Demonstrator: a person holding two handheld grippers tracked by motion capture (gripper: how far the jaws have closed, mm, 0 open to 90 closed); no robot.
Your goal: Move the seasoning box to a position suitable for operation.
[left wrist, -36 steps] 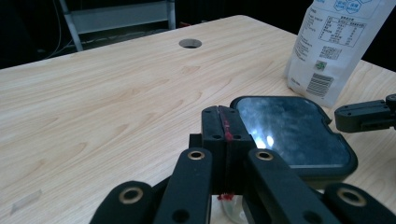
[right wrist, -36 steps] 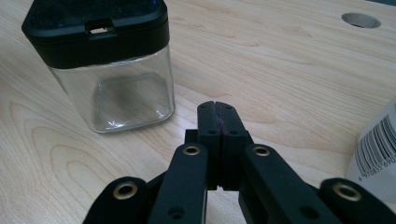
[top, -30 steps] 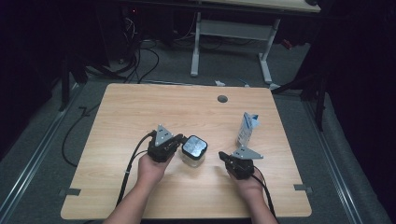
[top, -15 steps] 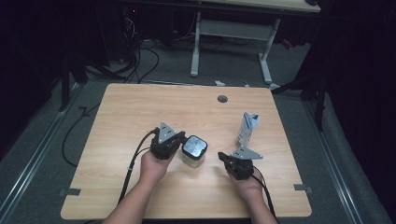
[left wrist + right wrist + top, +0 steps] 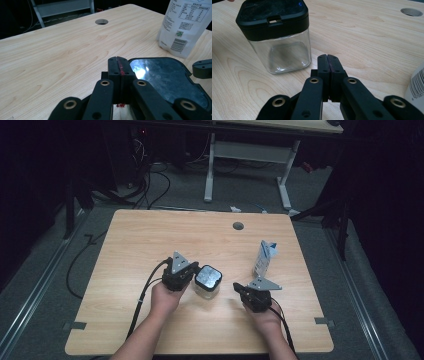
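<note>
In the right gripper view, the right gripper (image 5: 327, 58) is seen with its jaws pressed together, nothing between them, held low over the table (image 5: 367, 37). Just beyond and to the left of its tips stands the jar (image 5: 277, 37), upright, clear-walled and seemingly empty, capped with a black lid (image 5: 272, 13) that carries a small slot at its front edge; jar and right gripper are apart. At the lower right edge of that view, a barcoded corner of the pouch (image 5: 415, 87) is caught.

In the left gripper view, the left gripper (image 5: 119, 65) is likewise shown pressed together. The glossy lid top lies immediately to the right of its tips; whether contact is made cannot be told. Farther off, the printed white pouch stands upright, and a round hole (image 5: 101, 21) is cut in the tabletop.

In the high view, the jar is placed between the two grippers, close against the left one, with the pouch behind the right one.
</note>
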